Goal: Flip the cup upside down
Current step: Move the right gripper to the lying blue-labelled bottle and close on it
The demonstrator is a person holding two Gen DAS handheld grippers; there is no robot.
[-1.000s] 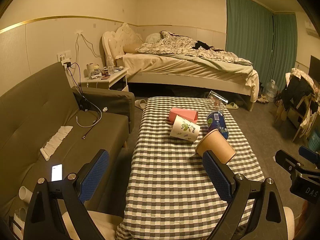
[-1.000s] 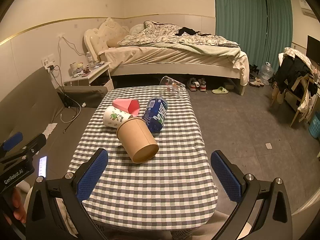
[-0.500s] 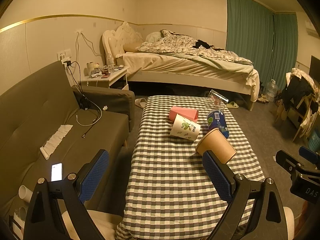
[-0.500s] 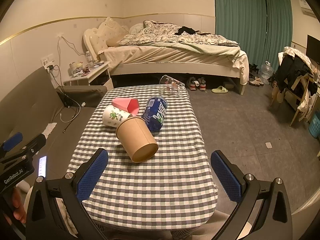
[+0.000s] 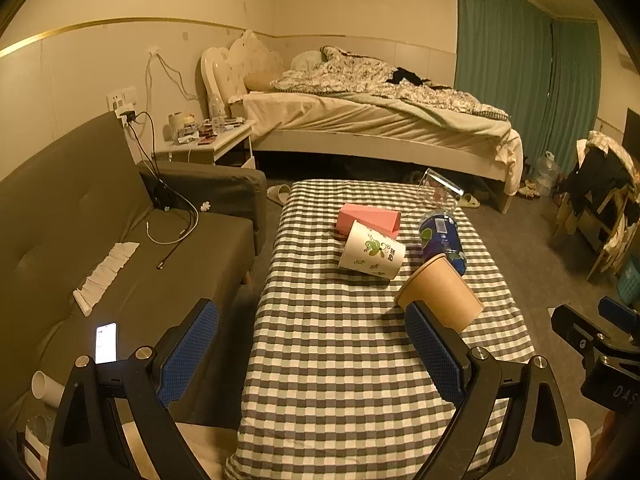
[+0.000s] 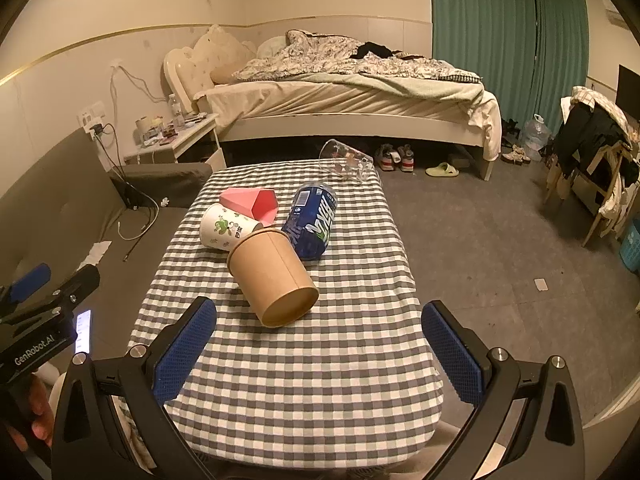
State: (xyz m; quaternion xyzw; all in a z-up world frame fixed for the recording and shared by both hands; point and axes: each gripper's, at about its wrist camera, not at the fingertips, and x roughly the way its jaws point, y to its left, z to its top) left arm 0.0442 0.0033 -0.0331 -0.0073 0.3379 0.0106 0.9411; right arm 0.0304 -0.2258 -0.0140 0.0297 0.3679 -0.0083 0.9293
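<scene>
A bedroom at night: the brown paper cup (image 6: 272, 278) lies on its side on the checked bench (image 6: 304, 384), mouth toward you, its base end touching the white printed cup (image 6: 226, 232) and close against the blue bottle (image 6: 312, 222). Your right gripper (image 6: 316, 354) and left gripper (image 5: 312, 354) both hang short of it, jaws released and wide, grasping nothing.

The cup looks light, thin-walled and easy to crush, so you take it across the mid-wall, not the rim, with a gentle squeeze. It will likely roll on the soft cloth if nudged. A pink carton (image 6: 252, 206) and a clear glass (image 6: 346, 160), also tipped over, lie farther back. A grey sofa (image 5: 100, 240) flanks the bench on the left; an unmade bed (image 6: 348, 92) and green curtains (image 6: 500, 36) fill the background.
</scene>
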